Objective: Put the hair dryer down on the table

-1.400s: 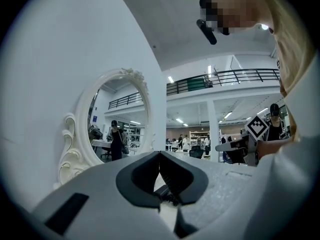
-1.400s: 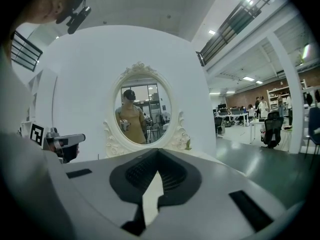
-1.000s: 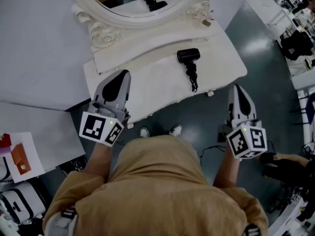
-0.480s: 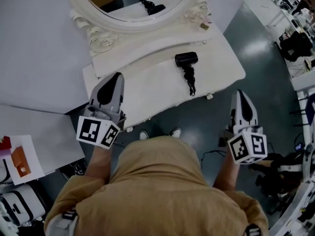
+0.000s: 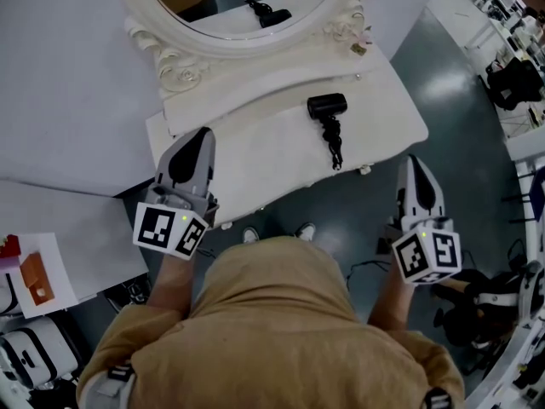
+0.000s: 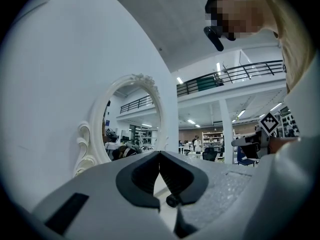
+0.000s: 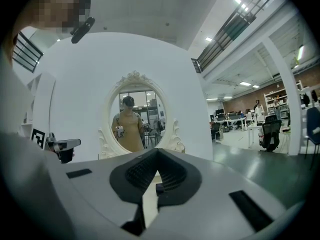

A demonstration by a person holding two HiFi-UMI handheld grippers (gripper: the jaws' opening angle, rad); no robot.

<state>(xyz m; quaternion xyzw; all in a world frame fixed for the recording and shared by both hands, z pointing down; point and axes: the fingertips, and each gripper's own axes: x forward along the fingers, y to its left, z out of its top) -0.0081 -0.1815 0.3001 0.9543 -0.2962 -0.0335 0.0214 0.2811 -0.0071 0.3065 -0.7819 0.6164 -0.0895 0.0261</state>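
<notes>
The black hair dryer (image 5: pixel 328 106) lies on the white dressing table (image 5: pixel 255 156), its coiled cord (image 5: pixel 334 140) trailing toward the front edge. No gripper touches it. My left gripper (image 5: pixel 203 135) hovers over the table's front left part, shut and empty, left of the dryer. In the left gripper view its tips (image 6: pixel 160 155) meet with nothing between them. My right gripper (image 5: pixel 415 162) hangs over the floor beyond the table's right front corner, also shut and empty, and its tips (image 7: pixel 158 152) touch in its own view.
An oval mirror in an ornate white frame (image 5: pixel 174 62) stands at the table's back and reflects the dryer. A small object (image 5: pixel 358 48) sits at the back right. White panels (image 5: pixel 60 100) flank the left. Black gear (image 5: pixel 485 301) lies on the floor at right.
Only the head view has shifted a little. Both grippers and the hair dryer keep their places.
</notes>
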